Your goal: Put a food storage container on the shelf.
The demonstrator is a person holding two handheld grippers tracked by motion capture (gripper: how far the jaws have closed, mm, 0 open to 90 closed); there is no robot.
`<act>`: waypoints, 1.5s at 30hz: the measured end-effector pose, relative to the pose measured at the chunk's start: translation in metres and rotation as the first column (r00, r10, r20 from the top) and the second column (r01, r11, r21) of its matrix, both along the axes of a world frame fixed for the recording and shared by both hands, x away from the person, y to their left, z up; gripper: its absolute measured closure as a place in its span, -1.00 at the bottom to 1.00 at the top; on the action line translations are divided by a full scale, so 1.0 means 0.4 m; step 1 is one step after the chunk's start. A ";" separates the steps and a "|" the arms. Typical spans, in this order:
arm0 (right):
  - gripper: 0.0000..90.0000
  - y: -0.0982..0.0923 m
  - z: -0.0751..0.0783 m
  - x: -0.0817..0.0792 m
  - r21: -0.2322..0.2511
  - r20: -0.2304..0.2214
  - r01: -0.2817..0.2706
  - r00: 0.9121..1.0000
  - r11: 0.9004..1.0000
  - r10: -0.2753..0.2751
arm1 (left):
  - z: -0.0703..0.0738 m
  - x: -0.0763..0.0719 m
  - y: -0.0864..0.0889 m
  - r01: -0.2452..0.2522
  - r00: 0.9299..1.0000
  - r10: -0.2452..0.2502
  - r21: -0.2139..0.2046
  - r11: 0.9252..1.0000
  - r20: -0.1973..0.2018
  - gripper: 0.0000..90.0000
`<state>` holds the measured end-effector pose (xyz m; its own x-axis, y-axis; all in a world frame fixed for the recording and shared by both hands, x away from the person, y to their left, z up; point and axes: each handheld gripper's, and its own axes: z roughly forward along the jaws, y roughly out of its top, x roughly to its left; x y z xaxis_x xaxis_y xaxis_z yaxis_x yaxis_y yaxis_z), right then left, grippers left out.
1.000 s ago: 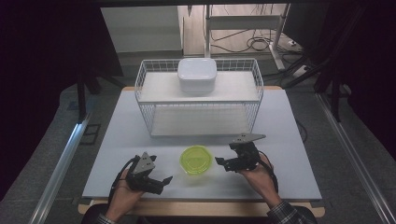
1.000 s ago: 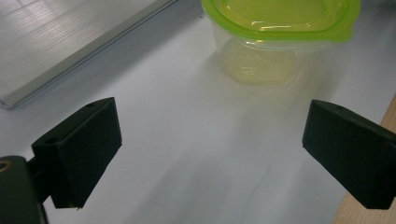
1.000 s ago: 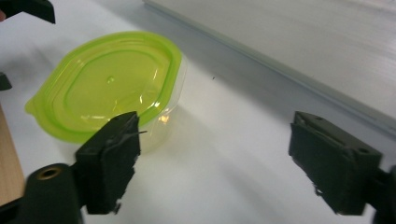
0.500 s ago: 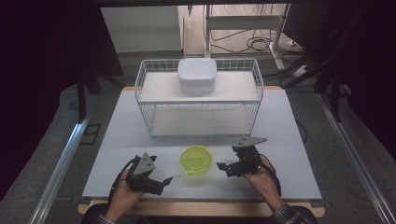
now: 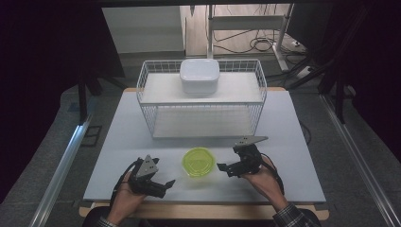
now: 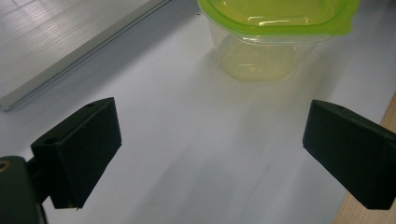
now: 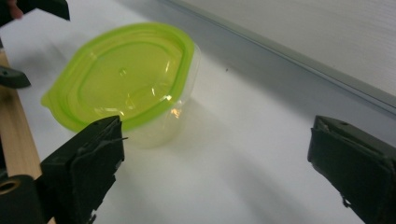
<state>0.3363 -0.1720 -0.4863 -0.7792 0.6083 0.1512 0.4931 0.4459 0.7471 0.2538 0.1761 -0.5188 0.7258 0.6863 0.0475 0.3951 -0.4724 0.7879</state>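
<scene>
On the left of the high view, the left gripper [image 5: 161, 184] is resting low over the front of the table [image 5: 123, 142], a smooth, matte, pale grey-white slab edged at the front with a strip of bare wood. Its two black, blocky jaws are standing wide apart with nothing between them; in the left gripper view they are showing as dull, flat-faced wedges over bare tabletop, with a grey three-cornered plate riding on top of the tool in the high view.

Moving toward the middle, the container [image 5: 198, 161] is sitting upright on the table between the two grippers, near the front edge and touching neither. It is a rounded tub of clear, glossy plastic with a translucent lime-green lid pressed on, the lid having a raised rim and a small tab at one corner. Behind it, toward the far side of the table, a white wire basket [image 5: 146, 101] is standing with a flat white shelf across it, and a white, rounded-square box [image 5: 199, 75] is sitting on that shelf.

On the right, the right gripper [image 5: 223, 168] is pointing toward the container from just beside it. Its jaws have just been opening and are standing wide apart, with nothing between them but tabletop; one pad is lying close to the container's wall.
</scene>
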 end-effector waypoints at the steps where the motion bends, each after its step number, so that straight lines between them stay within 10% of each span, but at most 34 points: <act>1: -0.93 0.003 0.002 0.003 0.007 -0.006 0.003 1.000 1.000 -0.003 | 0.000 0.000 0.000 0.000 1.000 0.000 0.001 1.000 0.000 -0.91; 22: -0.37 0.044 0.030 0.080 0.114 -0.157 -0.025 0.987 0.993 0.043 | -0.002 0.000 -0.005 0.008 1.000 -0.008 0.007 1.000 0.000 -0.91; 45: 0.70 0.104 -0.024 0.163 0.156 -0.374 -0.039 0.923 0.987 0.096 | -0.003 -0.001 -0.011 0.028 1.000 -0.028 0.022 0.999 0.005 -0.90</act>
